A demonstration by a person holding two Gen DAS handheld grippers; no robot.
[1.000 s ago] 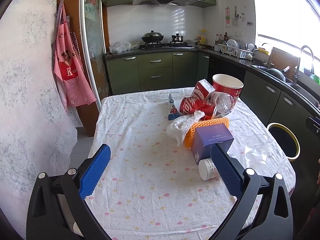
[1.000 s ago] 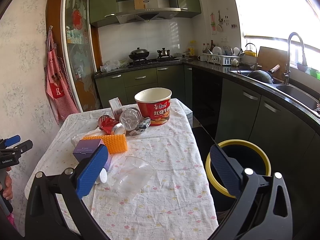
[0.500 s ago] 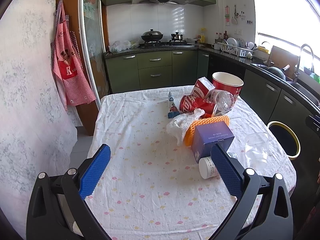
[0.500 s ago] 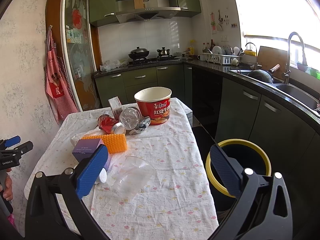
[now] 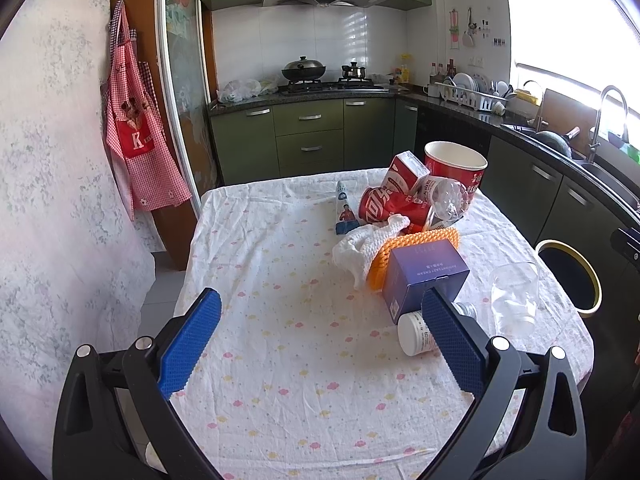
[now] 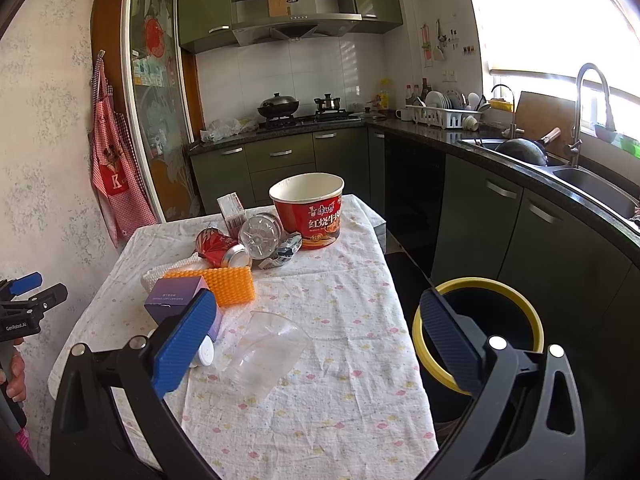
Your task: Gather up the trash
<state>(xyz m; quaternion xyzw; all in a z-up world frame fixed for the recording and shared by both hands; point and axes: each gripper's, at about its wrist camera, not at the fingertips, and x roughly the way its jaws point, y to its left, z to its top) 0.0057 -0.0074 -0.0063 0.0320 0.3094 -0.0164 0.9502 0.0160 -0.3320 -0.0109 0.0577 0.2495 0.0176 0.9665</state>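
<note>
Trash lies on a table with a flowered cloth (image 5: pixel 280 320): a purple box (image 5: pixel 424 272), a white jar (image 5: pixel 414 334) on its side, a clear plastic cup (image 6: pixel 264 354), an orange sponge (image 6: pixel 230 284), a white cloth (image 5: pixel 360 248), a red can (image 5: pixel 392 208), a clear bottle (image 6: pixel 260 234), a small carton (image 5: pixel 406 172), a tube (image 5: pixel 344 208) and a red noodle bowl (image 6: pixel 310 210). A black bin with a yellow rim (image 6: pixel 476 332) stands on the floor right of the table. My left gripper (image 5: pixel 320 336) is open and empty above the near table. My right gripper (image 6: pixel 316 340) is open and empty over the cup.
Green kitchen cabinets (image 5: pixel 308 140) and a stove with a wok (image 5: pixel 304 68) stand behind the table. A counter with a sink (image 6: pixel 592 184) runs along the right. A red apron (image 5: pixel 136 140) hangs on the left wall.
The left wrist view has tilted slightly, showing more of the range hood. The right gripper has hardly moved. Both grippers stay open and the trash is unmoved.
</note>
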